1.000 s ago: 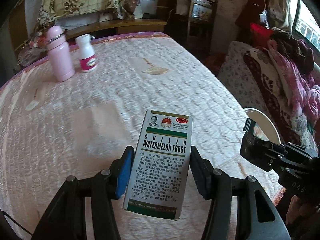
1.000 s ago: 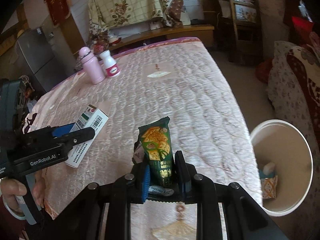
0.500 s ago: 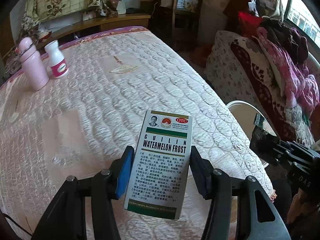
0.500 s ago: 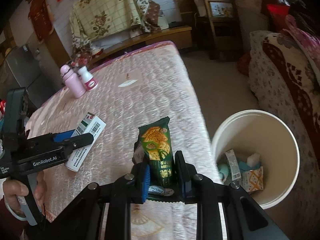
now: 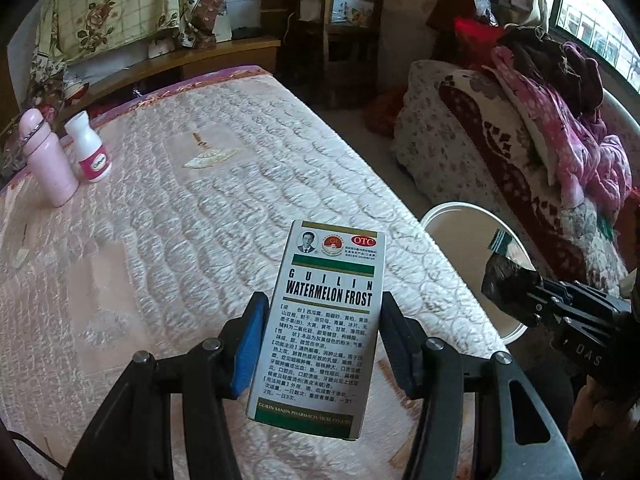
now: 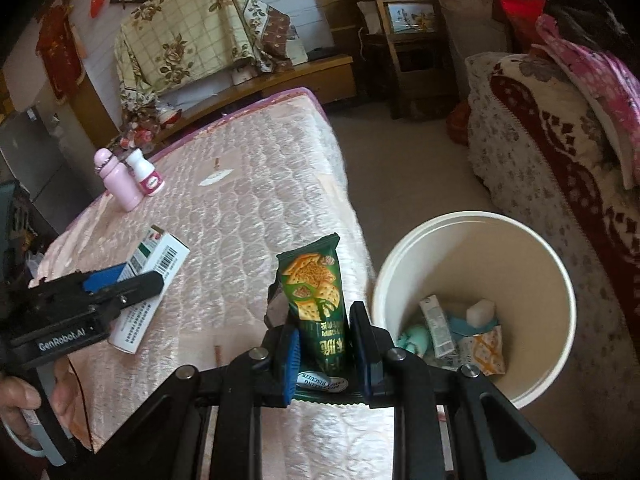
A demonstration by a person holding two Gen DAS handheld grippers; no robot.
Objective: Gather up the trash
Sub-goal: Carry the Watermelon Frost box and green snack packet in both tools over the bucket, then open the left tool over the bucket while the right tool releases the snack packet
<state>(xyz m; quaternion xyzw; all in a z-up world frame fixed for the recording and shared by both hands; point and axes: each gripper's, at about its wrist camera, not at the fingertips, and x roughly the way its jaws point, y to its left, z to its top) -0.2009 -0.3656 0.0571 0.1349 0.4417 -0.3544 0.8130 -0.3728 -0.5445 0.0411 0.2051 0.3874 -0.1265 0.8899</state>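
Left tongs (image 5: 320, 344) clamped on box (image 5: 320, 328), right tongs (image 6: 326, 344) on wrapper (image 6: 318, 300), both carried nearer the bin (image 6: 472, 300), now larger at lower right, ready for dropping.

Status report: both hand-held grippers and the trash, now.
Left hand-held gripper shut on medicine box. Right hand-held gripper shut on biscuit wrapper. White bin beside the bed, nothing blocking it.
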